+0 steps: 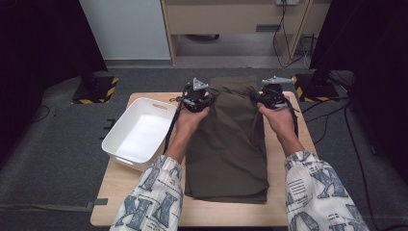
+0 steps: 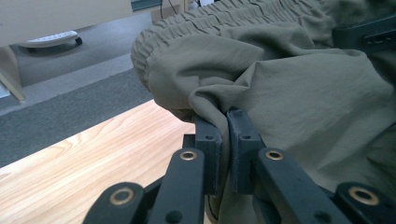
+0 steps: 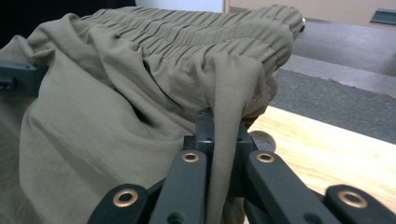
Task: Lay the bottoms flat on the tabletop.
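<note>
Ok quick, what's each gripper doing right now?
Left gripper: shut on the olive trousers, near the waistband.
Right gripper: shut on the olive trousers too.

A table (image 1: 120,192) fills the lower middle of the high view, its far edge toward the top of the frame. On it, at centre, lies a folded garment (image 1: 226,149), reaching from near the bottom edge up to the far edge. Left of the garment, a tub (image 1: 139,132) sits on the table's upper left corner, partly overhanging the edge. The left gripper (image 1: 204,102) is at the garment's upper left corner, the right gripper (image 1: 260,100) at its upper right. Behind the table, at the top of the frame, stands a desk (image 1: 231,19).
</note>
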A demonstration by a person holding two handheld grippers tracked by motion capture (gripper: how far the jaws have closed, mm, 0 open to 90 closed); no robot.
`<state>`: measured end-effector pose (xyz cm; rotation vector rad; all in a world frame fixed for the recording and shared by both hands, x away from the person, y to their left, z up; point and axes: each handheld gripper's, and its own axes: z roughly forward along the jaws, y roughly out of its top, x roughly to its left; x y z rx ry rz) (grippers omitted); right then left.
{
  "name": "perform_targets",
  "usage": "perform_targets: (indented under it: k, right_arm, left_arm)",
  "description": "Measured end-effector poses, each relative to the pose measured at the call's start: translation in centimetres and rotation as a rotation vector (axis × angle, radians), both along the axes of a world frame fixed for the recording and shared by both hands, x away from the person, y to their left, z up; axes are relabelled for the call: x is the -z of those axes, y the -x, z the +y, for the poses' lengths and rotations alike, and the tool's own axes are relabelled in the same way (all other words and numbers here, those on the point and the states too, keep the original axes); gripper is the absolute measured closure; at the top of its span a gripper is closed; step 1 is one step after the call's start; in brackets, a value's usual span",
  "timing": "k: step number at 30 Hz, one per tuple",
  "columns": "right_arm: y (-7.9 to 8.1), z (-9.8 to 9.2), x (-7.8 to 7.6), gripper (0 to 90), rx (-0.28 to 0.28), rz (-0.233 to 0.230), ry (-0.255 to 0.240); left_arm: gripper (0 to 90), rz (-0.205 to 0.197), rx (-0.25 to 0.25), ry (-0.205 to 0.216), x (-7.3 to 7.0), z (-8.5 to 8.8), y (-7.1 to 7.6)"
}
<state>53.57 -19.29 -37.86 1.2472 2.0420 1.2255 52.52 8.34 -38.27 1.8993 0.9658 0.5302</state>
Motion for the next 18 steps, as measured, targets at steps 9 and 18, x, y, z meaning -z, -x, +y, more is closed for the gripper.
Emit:
perform_targets:
  k: [9,18]
  right_arm:
    - [1.1,0.6,1.0,88.1,-0.020,0.010,0.006]
    - [-1.1,0.7,0.2,87.9,0.006,0.013,-0.015]
  left_arm:
    - [83.8,0.012,-0.014,0.019,0.9,0.7,0.9]
    - [83.7,0.012,-0.018,0.027,0.1,0.6,-1.0]
